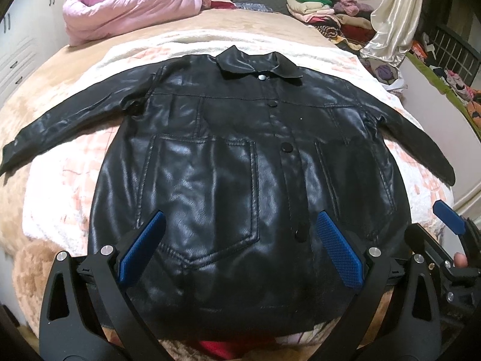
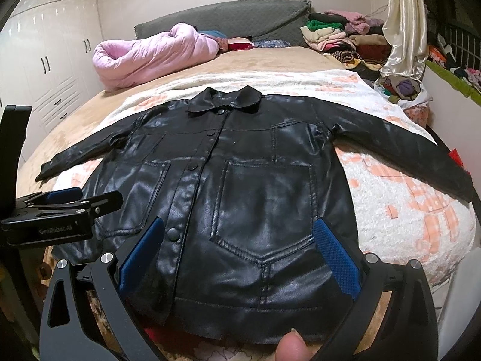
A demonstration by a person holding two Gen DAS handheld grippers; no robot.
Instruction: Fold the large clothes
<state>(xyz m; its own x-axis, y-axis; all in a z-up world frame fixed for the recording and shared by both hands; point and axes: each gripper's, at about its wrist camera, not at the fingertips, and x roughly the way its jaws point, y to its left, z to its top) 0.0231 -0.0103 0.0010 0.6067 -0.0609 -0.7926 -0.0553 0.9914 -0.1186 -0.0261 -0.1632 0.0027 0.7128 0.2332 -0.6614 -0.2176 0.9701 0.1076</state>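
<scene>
Black leather jacket (image 1: 228,162) lies flat, front up, buttoned, on the white-and-peach blanket (image 1: 60,198) over the bed (image 1: 90,48). Collar (image 1: 258,66) points at the headboard end, hem at the near edge. Both sleeves are spread out to the sides of the jacket body.

Left gripper (image 1: 240,246): jaws released, spread wide, nothing between the blue pads (image 1: 144,243). It hangs over the jacket's lower front, near the hem, around the big patch pocket (image 1: 204,198). Can't tell whether the tips touch the leather.

Right gripper (image 2: 237,252): jaws also released, wide apart, empty, above the hem on the other side of the jacket's button line (image 2: 192,167). A fingertip (image 2: 291,347) shows at the bottom edge of the right wrist view.

Beyond the jacket's collar: rolled pink quilt (image 2: 150,54), and a pile of folded clothes (image 2: 336,36) by the cream curtain (image 2: 402,30).
</scene>
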